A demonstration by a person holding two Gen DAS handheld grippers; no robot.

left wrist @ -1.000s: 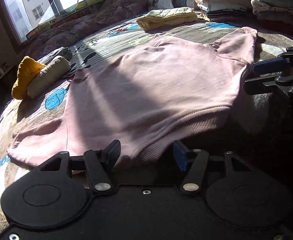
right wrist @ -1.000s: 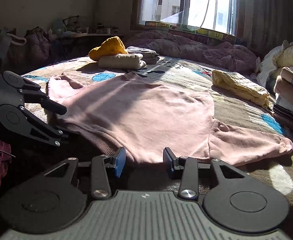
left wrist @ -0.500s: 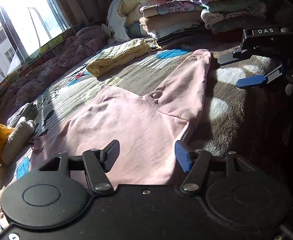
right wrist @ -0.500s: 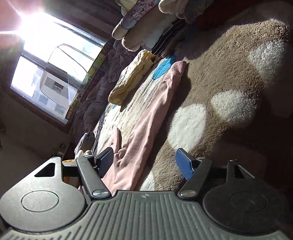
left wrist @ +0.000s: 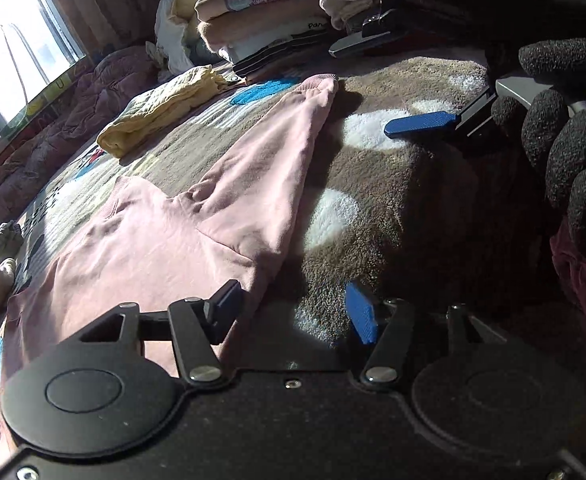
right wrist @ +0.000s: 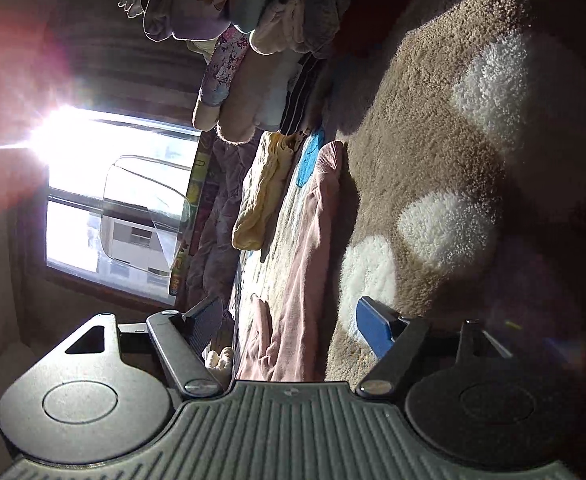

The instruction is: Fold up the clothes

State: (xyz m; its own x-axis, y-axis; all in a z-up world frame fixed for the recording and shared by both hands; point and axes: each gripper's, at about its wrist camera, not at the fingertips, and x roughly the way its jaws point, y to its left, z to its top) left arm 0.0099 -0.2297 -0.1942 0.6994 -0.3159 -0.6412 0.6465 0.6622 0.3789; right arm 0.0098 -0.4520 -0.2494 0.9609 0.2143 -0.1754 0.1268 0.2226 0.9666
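Pink sweatshirt (left wrist: 165, 240) flat on blanket (left wrist: 393, 208), sleeve edge beside bare brown pile. Left gripper (left wrist: 293, 310) jaws apart, empty; right gripper (right wrist: 289, 324) just opening, empty. "Pan" legible on folded stack (left wrist: 269, 20).

tongs: black linkages, blue pads (left wrist: 363, 314), silver screws | hand (left wrist: 565, 148): black knit glove

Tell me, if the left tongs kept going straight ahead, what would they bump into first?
Probably the brown blanket, right beside the pink sweatshirt edge: the left tongs are open and angled down at that spot. Depth is hard to judge.
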